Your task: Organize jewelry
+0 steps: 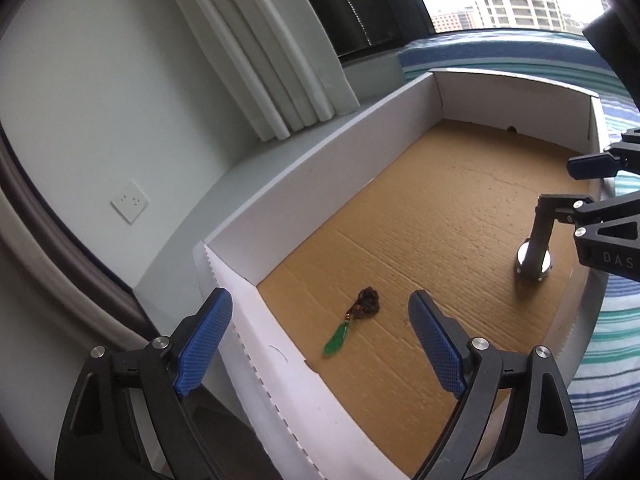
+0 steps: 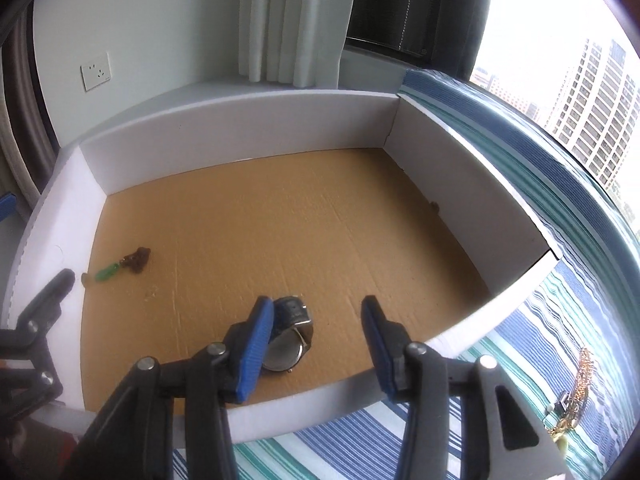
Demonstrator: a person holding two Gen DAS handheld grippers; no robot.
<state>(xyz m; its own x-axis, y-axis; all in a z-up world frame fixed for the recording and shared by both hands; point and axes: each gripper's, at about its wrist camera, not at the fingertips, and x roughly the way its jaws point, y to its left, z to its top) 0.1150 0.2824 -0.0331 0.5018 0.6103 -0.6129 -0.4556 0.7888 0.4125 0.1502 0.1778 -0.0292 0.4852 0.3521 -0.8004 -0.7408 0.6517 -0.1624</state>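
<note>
A shallow box with white walls (image 1: 320, 168) (image 2: 240, 136) and a brown cardboard floor lies on a striped cover. Inside it, a brown cord necklace with a green pendant (image 1: 352, 318) (image 2: 128, 264) rests near the left wall. My left gripper (image 1: 320, 304) hovers open over that corner, nothing between its blue pads. A wristwatch (image 1: 534, 252) (image 2: 290, 340) sits on the floor near the front wall, its strap standing up. My right gripper (image 2: 316, 308) (image 1: 560, 184) is open above it. The watch lies beside and partly behind the gripper's left finger (image 2: 256, 344), not pinched.
A gold chain (image 2: 582, 380) and a small silver piece (image 2: 562, 404) lie on the striped cover (image 2: 560, 300) right of the box. A white curtain (image 1: 260, 40), a wall socket (image 1: 130, 200) and a window stand beyond the box.
</note>
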